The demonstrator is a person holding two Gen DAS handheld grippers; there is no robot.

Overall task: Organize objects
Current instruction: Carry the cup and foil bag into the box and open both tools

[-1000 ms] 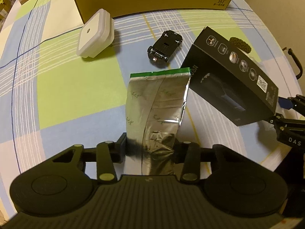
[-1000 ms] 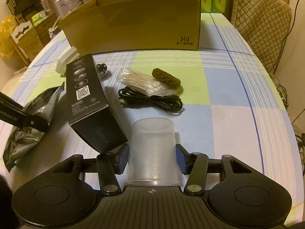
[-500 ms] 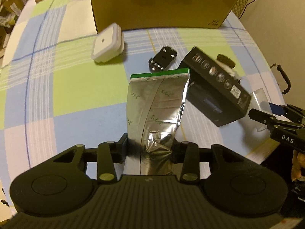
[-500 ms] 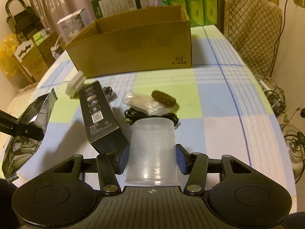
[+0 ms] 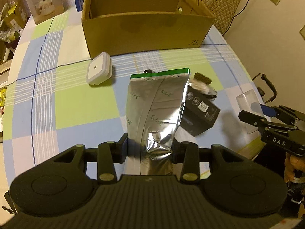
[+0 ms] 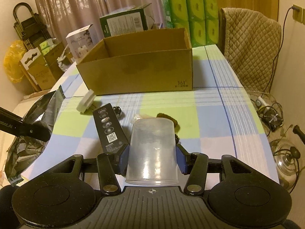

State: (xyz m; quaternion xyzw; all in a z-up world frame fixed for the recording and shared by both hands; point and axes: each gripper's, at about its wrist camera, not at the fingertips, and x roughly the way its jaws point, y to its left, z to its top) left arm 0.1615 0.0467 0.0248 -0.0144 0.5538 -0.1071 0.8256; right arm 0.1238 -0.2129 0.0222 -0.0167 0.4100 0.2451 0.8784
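My left gripper is shut on a silver foil bag with a green top strip and holds it upright above the table. My right gripper is shut on a clear plastic cup, held upside down above the table. The open cardboard box stands at the back of the table; it also shows in the right wrist view. The foil bag shows at the left of the right wrist view. The cup and right gripper show at the right of the left wrist view.
On the checked tablecloth lie a white square container, a black product box, a small black toy car and a brown roll. A padded chair stands at the right. Boxes and green tissue packs stand behind.
Both grippers have risen and tilted up with the bag and the cup, so the cardboard box and the room behind come into view. The objects on the table have not moved.
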